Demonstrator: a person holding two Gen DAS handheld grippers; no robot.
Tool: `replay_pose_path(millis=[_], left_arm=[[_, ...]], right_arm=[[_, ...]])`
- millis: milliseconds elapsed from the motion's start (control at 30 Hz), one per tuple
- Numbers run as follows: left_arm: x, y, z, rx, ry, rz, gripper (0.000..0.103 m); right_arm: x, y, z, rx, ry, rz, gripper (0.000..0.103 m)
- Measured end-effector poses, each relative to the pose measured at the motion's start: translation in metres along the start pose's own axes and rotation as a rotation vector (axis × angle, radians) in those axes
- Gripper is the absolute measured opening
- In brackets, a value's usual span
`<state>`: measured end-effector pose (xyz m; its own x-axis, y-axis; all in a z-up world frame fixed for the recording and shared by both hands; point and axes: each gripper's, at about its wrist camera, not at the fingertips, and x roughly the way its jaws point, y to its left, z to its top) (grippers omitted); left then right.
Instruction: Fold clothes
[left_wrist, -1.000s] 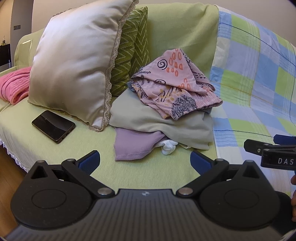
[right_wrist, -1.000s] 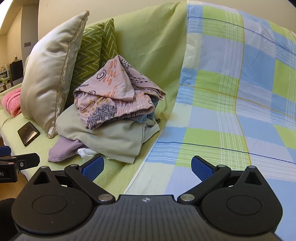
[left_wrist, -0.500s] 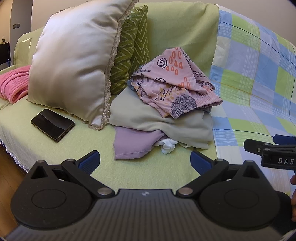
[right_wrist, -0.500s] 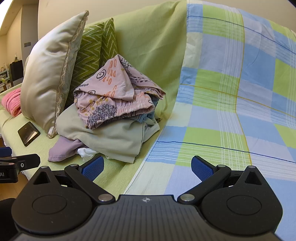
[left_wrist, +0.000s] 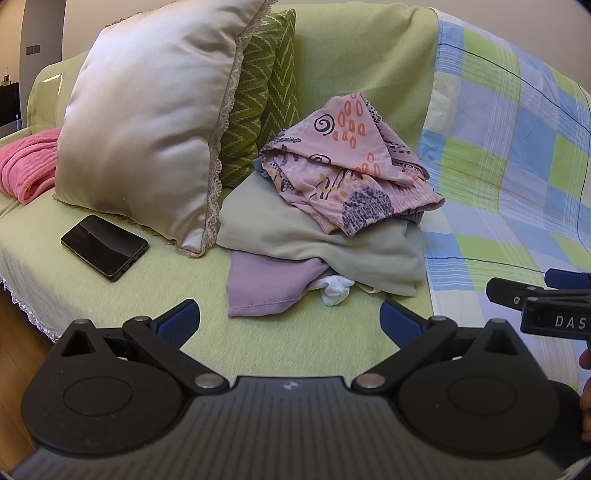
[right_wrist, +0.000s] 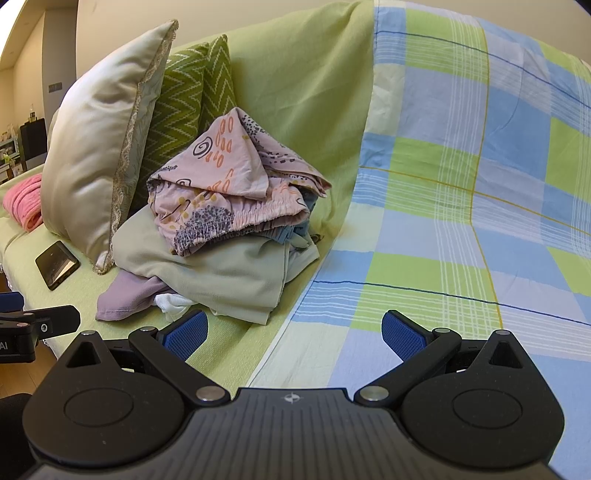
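A heap of clothes lies on the green sofa seat. On top is a pink patterned garment (left_wrist: 347, 173) (right_wrist: 236, 184), under it a grey-green garment (left_wrist: 317, 247) (right_wrist: 225, 273), a mauve one (left_wrist: 266, 284) (right_wrist: 125, 295) and a bit of white cloth (left_wrist: 334, 290) (right_wrist: 170, 302). My left gripper (left_wrist: 290, 319) is open, short of the heap's front edge, holding nothing. My right gripper (right_wrist: 293, 332) is open too, to the right of the heap over the seam between green cover and checked sheet. Each gripper shows at the edge of the other's view.
A cream cushion (left_wrist: 147, 122) and green zigzag cushions (left_wrist: 262, 99) lean on the sofa back left of the heap. A black phone (left_wrist: 103, 247) lies in front of the cushion. A pink blanket (left_wrist: 26, 162) sits far left. A blue-green checked sheet (right_wrist: 461, 192) covers the sofa's right part.
Both grippers have barely moved; the left view has shifted slightly, with the heap a little higher in frame. Nothing was taken hold of.
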<state>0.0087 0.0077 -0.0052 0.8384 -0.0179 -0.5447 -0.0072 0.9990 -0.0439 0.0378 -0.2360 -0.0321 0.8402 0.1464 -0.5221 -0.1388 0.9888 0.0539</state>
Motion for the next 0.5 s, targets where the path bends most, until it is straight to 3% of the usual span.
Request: replay_pose_path(millis=[500], left_arm=[[0.0007, -0.0001, 0.0004, -0.002, 0.006, -0.004, 0.102]], right_arm=[[0.001, -0.0002, 0.0004, 0.004, 0.0, 0.001, 0.103]])
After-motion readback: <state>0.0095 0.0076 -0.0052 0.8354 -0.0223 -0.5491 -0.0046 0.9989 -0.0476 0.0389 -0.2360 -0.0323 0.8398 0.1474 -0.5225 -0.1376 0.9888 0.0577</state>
